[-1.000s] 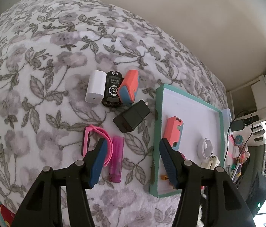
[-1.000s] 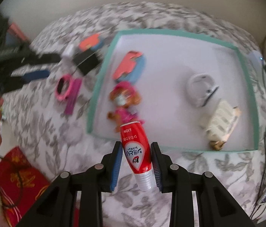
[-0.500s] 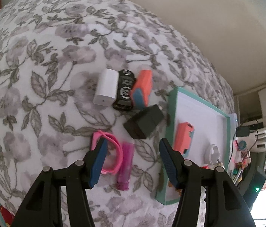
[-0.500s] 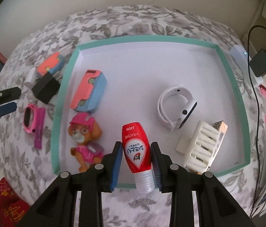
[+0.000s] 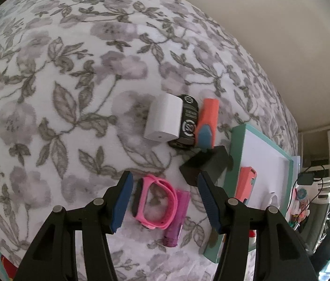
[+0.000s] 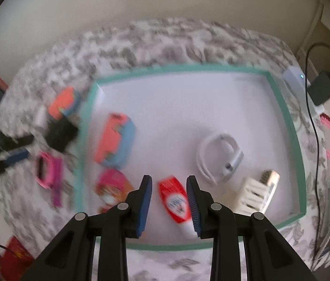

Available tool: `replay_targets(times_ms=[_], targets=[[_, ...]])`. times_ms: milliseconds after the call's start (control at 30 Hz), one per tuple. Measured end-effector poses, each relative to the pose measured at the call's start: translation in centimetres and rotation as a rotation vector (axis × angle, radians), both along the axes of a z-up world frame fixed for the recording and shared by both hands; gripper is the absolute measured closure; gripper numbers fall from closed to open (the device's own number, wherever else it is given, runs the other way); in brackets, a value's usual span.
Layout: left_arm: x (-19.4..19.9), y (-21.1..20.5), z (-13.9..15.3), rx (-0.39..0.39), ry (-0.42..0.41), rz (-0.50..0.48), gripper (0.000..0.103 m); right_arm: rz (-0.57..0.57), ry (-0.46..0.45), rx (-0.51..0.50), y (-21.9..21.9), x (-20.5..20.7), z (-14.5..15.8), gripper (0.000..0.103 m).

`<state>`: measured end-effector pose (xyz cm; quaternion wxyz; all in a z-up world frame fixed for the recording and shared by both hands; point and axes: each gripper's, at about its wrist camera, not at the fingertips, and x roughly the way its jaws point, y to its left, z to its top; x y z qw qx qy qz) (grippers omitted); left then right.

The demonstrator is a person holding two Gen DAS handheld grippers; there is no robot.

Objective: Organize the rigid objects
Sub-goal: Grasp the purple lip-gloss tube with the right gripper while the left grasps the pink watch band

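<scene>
My right gripper (image 6: pixel 169 182) is open over the teal-rimmed white tray (image 6: pixel 284 117). The red tube (image 6: pixel 176 203) lies on the tray floor between its jaws. The tray also holds an orange-and-blue case (image 6: pixel 115 140), a pink toy pup (image 6: pixel 111 187), a white watch (image 6: pixel 221 157) and a white clip (image 6: pixel 254 194). My left gripper (image 5: pixel 165 182) is open above the pink band (image 5: pixel 158 201) and the purple lighter (image 5: pixel 176 215) on the floral blanket. A black adapter (image 5: pixel 204 166), a white charger (image 5: pixel 165 119), a black puck (image 5: pixel 187 121) and an orange-blue case (image 5: pixel 207 121) lie beyond.
The tray's left rim (image 5: pixel 233 154) stands just right of my left gripper. A white box (image 6: pixel 298 86), a black power brick (image 6: pixel 322 89) and cables lie past the tray's far right corner. A wall runs behind the bed.
My right gripper has opened and let go of the red tube, which now lies in the tray. My left gripper has moved closer over the pink band.
</scene>
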<state>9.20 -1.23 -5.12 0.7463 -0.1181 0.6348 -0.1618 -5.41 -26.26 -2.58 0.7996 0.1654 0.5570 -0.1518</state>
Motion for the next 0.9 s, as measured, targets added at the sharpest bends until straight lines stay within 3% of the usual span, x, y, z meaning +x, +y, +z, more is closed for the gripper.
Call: replay_targets(times_ms=[167, 267, 500, 900], targets=[[0.1, 0.6, -0.2, -0.003, 0.009, 0.01, 0.045, 0.04, -0.097, 0.07, 3.6, 2.8, 2.5, 0.07], [0.0, 1.1, -0.4, 0.002, 0.015, 0.017, 0.045, 0.083, -0.107, 0.108, 6.4, 4.6, 2.5, 0.07], [-0.4, 2.0, -0.4, 0.016, 0.006, 0.027, 0.045, 0.143, -0.025, 0.142, 12.2, 7.6, -0.7, 0.07], [-0.7, 1.8, -0.8, 0.049, 0.012, -0.005, 0.045, 0.242, 0.095, 0.095, 15.7, 7.6, -4.8, 0.07]])
